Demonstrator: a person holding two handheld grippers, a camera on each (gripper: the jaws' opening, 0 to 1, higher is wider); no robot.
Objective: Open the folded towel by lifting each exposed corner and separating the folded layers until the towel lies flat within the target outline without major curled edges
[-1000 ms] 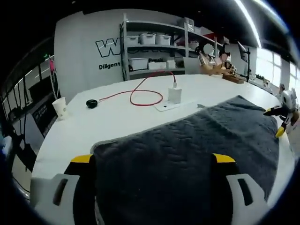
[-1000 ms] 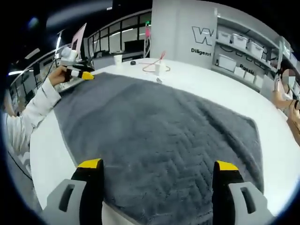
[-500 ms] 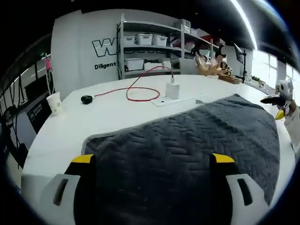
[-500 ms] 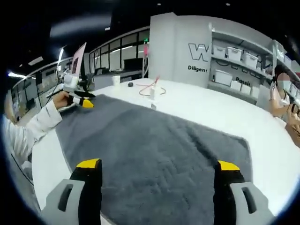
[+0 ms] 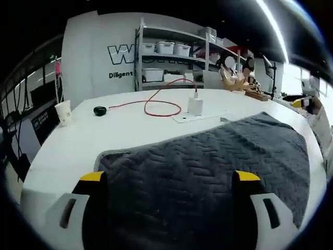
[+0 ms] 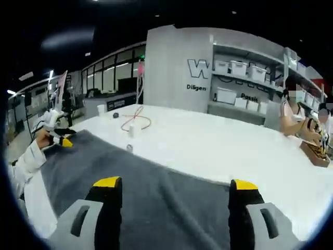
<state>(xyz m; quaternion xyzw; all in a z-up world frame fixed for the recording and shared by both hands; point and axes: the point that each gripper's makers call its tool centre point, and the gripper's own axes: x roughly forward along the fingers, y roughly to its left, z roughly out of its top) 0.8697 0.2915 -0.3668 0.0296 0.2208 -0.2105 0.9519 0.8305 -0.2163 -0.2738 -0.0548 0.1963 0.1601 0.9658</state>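
Tabletop [image 5: 130, 130]: white, broad. Towel [image 5: 218, 166]: grey quilted, spread across tabletop, looks near flat; judged soft, limp, light, drapes when lifted, grippy texture. Best hold: corner [image 5: 104, 158] or hem edge, pinch 1 layer. Left gripper [image 5: 169, 176] fingers wide apart, empty, above towel. Right gripper [image 6: 174, 183] same.

One grey towel [image 5: 208, 172], one paper cup [image 5: 63, 112], one red cable [image 5: 156, 104], one white charger [image 5: 195, 105] and one black puck [image 5: 100, 110] on one bench [image 5: 104, 135]
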